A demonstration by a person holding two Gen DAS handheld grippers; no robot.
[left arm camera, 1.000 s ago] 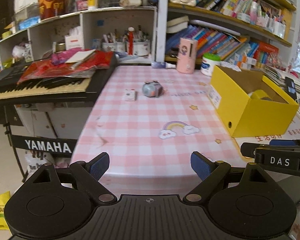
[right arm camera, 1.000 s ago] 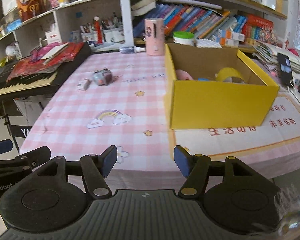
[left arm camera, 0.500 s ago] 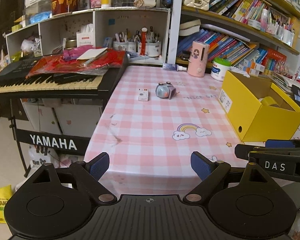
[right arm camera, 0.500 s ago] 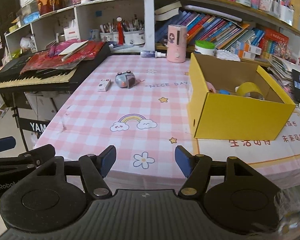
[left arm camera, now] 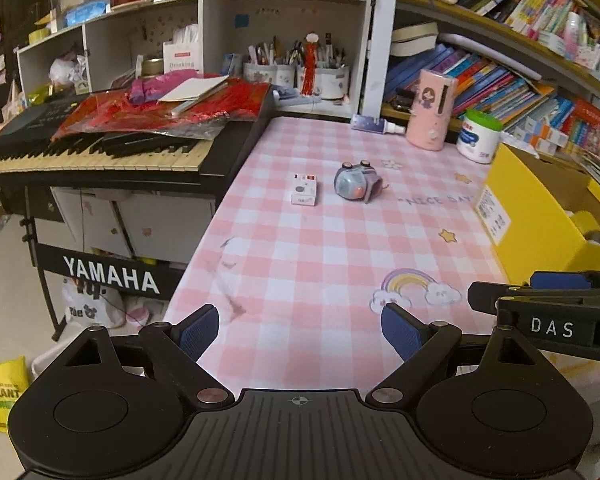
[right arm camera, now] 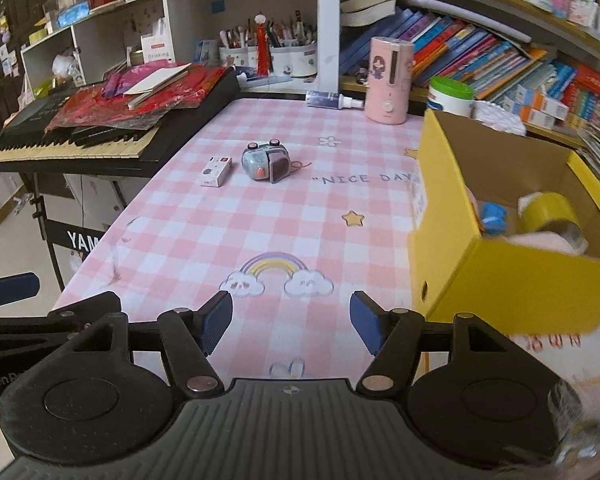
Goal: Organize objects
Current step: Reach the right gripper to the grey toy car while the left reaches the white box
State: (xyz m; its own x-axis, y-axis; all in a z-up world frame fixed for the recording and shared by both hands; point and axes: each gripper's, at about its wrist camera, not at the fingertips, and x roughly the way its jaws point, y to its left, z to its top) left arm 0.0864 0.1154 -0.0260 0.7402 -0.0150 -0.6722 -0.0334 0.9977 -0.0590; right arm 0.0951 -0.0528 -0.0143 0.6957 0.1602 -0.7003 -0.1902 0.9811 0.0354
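Observation:
A small grey-blue toy camera point(left arm camera: 356, 182) point(right arm camera: 266, 161) lies on the pink checked tablecloth point(left arm camera: 320, 256) point(right arm camera: 260, 220), with a little white box point(left arm camera: 304, 189) point(right arm camera: 216, 171) just left of it. At the right stands an open yellow cardboard box point(left arm camera: 540, 216) point(right arm camera: 512, 276) that holds a yellow tape roll point(right arm camera: 550, 212), a blue item and something pink. My left gripper point(left arm camera: 300, 330) hangs open over the table's near edge, nothing between its fingers. My right gripper point(right arm camera: 291, 320) is also open and empty, beside the box's near corner. Both are well short of the toys.
A black keyboard point(left arm camera: 100, 148) piled with red bags abuts the table's left side. At the back stand a pink dispenser point(left arm camera: 432, 114) point(right arm camera: 388, 80), a white green-lidded jar point(left arm camera: 480, 136), a small tube, pen cups and shelves of books. The floor drops away at left.
Both views have closed in on the table and swung toward the keyboard side; the toy camera and white box look larger. Neither gripper's opening has visibly altered.

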